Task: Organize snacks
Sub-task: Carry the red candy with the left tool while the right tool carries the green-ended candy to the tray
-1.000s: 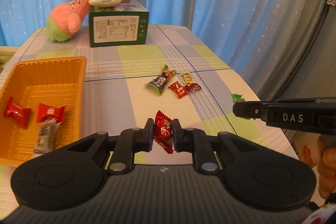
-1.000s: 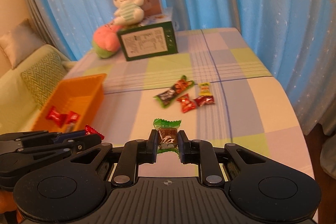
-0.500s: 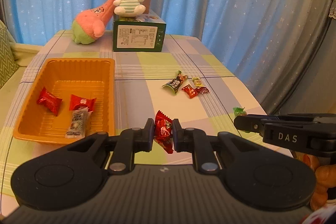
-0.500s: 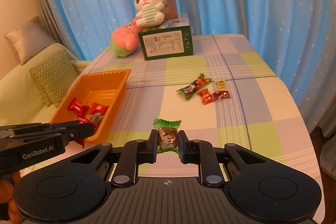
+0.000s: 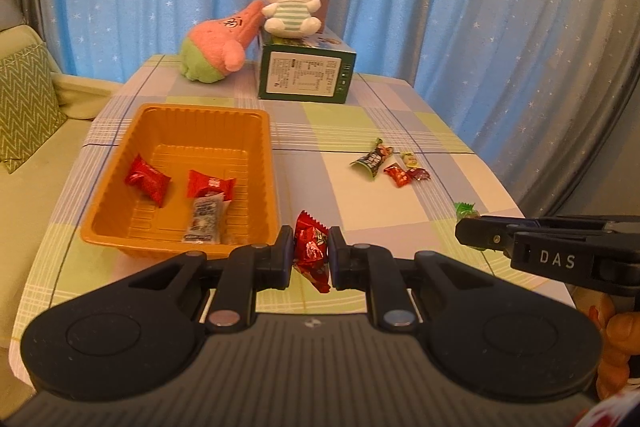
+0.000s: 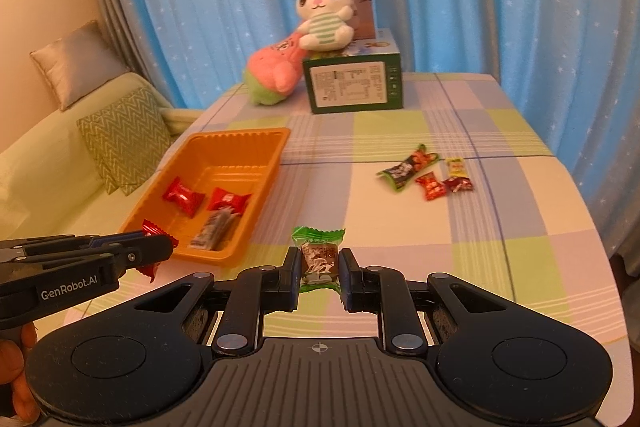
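Left wrist view: the left gripper [image 5: 310, 259] is clamped on a red candy [image 5: 312, 251], lifted off the table [image 5: 360, 203]. Compared with a second ago the orange tray [image 5: 182, 171] shows whole and sits further toward centre; before, only its near part showed at the left edge. The gripper has pulled back and swung toward the tray, candy unchanged between the pads. Tray holds two red candies and a grey wrapped bar. Right gripper [image 5: 472, 233] enters from the right edge, a green wrapper at its tip.

Right wrist view: the right gripper [image 6: 320, 275] is pinched on a green-wrapped candy [image 6: 318, 257], also off the table. The tray [image 6: 240, 147] is nearer centre than a second ago. Left gripper [image 6: 160, 251] shows at the left, red candy at its tip, close to the tray's near corner.

Four loose snacks [image 6: 426, 175] lie well apart from the tray, untouched.

Judgement: both hands are carrying toward the tray; drop-off comes next, left likely first.
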